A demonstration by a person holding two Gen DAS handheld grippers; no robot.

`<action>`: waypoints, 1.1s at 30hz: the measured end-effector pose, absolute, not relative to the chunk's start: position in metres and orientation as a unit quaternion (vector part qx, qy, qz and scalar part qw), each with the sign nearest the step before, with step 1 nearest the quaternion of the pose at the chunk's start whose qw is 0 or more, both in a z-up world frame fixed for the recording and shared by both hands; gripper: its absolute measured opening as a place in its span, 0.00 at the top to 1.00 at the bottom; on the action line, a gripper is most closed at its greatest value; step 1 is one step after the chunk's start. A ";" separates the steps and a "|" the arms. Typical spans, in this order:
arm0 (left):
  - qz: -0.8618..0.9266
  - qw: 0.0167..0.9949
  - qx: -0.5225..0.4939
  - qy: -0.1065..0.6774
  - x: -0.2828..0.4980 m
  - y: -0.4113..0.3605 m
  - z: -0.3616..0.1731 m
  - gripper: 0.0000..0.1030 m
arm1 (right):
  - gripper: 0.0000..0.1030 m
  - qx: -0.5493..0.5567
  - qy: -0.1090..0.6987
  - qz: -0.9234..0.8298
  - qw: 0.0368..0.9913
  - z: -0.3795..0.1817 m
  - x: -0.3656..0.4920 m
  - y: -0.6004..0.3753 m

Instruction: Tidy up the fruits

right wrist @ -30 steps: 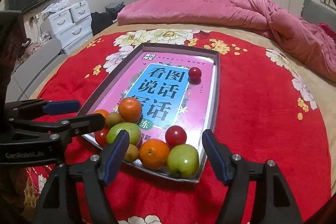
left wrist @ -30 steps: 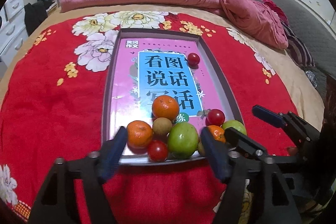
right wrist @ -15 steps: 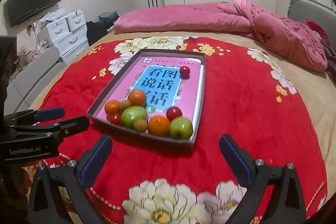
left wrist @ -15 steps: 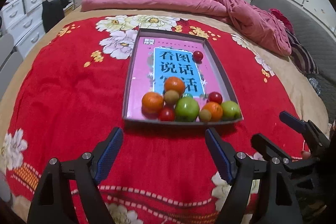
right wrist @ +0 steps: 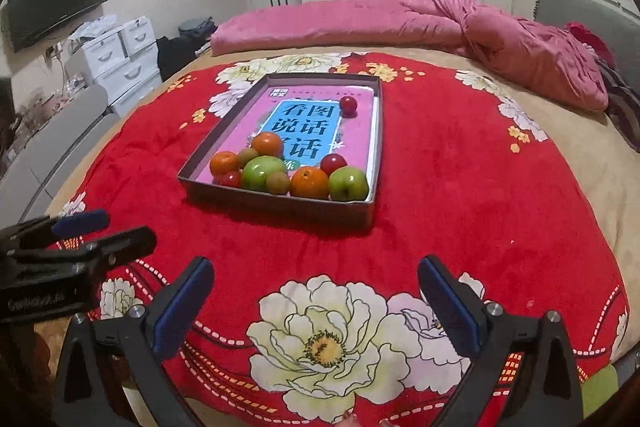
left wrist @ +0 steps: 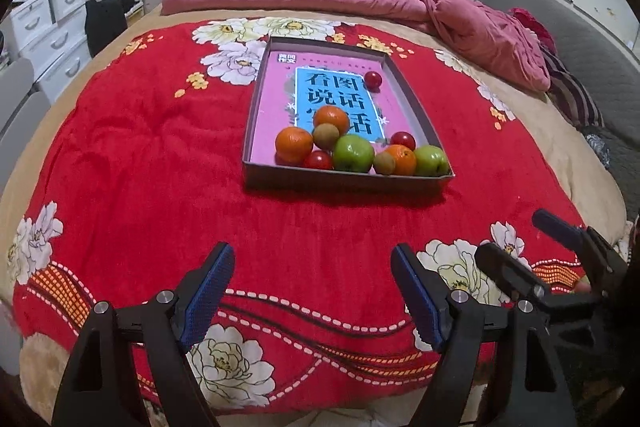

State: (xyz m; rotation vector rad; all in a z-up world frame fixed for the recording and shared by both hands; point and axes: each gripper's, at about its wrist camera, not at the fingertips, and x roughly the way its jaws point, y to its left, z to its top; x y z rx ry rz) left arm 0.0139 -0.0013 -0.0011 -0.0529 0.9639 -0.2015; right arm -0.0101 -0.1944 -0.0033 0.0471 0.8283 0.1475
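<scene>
Mostly round glossy fruits (left wrist: 354, 153) crowd shallow, perhaps cardboard, tray (left wrist: 344, 183).

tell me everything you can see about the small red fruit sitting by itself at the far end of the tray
The small round glossy red fruit sits alone on the pink and blue book cover lining the shallow grey rectangular tray, toward the far right. It looks smooth, whole and cherry-tomato-like, with a highlight on top. It touches only the book; the other fruits cluster at the near edge. Neither gripper is near it.
</scene>
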 end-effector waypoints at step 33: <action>-0.081 0.888 -0.018 0.452 0.013 -0.001 0.004 0.21 | 0.00 0.006 0.403 0.067 0.913 -0.009 -0.009 -0.190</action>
